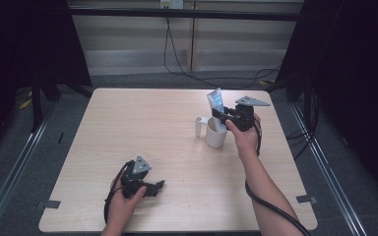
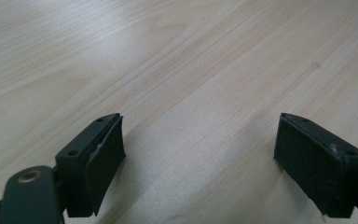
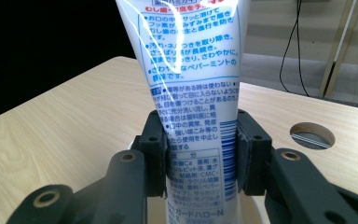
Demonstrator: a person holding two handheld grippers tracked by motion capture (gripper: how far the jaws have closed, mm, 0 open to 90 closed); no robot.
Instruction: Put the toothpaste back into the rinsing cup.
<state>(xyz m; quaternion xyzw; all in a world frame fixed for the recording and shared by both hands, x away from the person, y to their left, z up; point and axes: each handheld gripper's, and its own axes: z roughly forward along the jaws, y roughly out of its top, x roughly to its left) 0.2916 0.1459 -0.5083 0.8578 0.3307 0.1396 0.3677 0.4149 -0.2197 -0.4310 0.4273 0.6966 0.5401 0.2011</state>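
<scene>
A white toothpaste tube (image 1: 216, 104) (image 3: 193, 79) with blue print stands upright with its lower end in a white cup (image 1: 215, 134) at the table's right middle. My right gripper (image 1: 222, 116) (image 3: 199, 151) is shut on the tube, a jaw on each side of it, just above the cup's rim (image 3: 256, 205). A small white cylinder (image 1: 200, 126) stands upright just left of the cup. My left gripper (image 1: 158, 186) (image 2: 199, 154) rests low on the table near the front left, open, with bare wood between its jaws.
The light wooden table (image 1: 147, 128) has a round cable hole (image 3: 312, 135) in its top. Black curtains hang at both sides, and cables trail over the floor behind the table.
</scene>
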